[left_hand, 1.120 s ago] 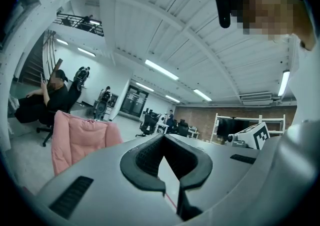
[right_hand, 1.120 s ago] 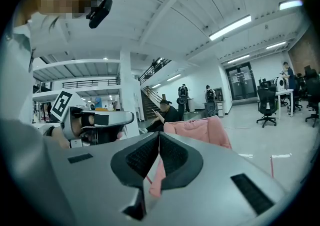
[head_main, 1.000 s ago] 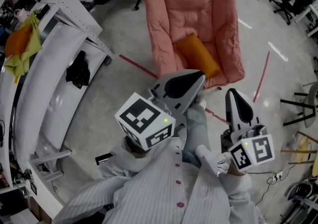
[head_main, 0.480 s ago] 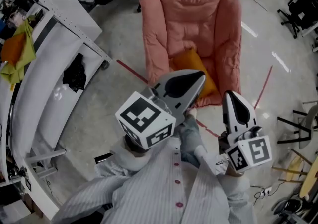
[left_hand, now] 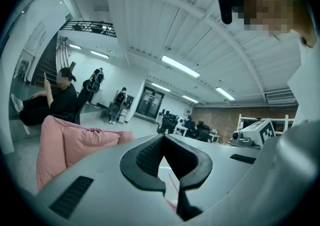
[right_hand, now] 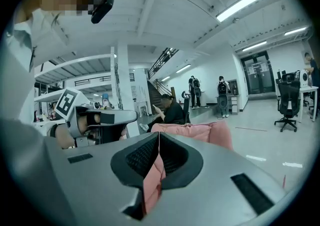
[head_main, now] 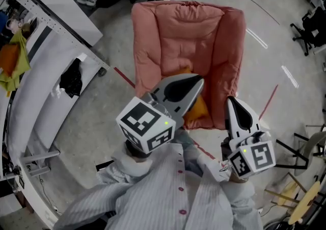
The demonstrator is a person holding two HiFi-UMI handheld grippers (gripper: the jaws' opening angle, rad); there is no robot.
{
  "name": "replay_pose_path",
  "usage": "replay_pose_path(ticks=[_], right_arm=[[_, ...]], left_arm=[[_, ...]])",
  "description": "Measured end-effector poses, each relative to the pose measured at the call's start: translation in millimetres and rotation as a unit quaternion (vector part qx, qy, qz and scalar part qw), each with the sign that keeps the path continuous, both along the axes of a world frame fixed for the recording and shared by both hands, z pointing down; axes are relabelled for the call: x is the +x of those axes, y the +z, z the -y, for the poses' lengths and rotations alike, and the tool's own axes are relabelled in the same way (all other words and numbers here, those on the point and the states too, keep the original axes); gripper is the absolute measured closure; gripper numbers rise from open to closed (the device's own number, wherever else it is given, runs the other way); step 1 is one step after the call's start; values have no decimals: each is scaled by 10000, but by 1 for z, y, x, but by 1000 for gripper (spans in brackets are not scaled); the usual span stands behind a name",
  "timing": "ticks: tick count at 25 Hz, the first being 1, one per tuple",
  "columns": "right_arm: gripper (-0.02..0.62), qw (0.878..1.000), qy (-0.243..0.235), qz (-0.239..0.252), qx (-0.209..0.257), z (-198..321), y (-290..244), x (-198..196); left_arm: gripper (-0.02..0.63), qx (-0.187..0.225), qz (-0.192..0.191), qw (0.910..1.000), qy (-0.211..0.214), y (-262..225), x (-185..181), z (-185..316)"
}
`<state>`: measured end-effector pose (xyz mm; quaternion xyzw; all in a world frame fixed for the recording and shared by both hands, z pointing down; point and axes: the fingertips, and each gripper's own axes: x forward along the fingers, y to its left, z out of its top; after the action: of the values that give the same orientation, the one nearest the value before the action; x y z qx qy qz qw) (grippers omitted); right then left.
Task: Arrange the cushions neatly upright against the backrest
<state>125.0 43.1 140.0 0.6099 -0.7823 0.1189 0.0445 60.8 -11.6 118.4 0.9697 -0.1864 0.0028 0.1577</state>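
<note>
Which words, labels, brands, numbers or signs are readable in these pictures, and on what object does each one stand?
No words, numbers or brands can be read in any view.
Left cube, on the left hand-held gripper: black-and-white square marker only, no letters.
Right cube, on the right hand-held gripper: the same.

Bright ceiling strips — fisheye-warped edges

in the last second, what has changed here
Both grippers came closer to the pink armchair: in the head view the left gripper now hides most of the orange cushion, and the right gripper shows at the seat's front edge. Nothing taken or released. Both stay shut and empty; the cushion still lies on the seat.
</note>
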Motion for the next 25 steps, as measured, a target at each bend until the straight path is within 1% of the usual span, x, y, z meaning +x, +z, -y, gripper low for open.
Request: replay_pose_path(ticks=[4, 9, 14, 20, 25], right_arm=[[581, 9998, -150, -39, -132, 19, 6, 20], [581, 9994, -141, 91, -296, 43, 20, 22], [581, 9997, 21, 205, -110, 66, 16, 27], [581, 9986, 145, 391, -333, 84, 30, 33], [581, 9962, 333, 558, -578, 91, 60, 41]], left_arm=[[595, -67, 150, 9998, -135, 8, 17, 18], [595, -147, 374, 9989, -222, 21, 14, 46], [595, -152, 479, 9987, -124, 27, 15, 69], [595, -247, 668, 9975, -41, 42, 16, 92], [596, -389, 930, 9949, 68, 73, 18, 107]])
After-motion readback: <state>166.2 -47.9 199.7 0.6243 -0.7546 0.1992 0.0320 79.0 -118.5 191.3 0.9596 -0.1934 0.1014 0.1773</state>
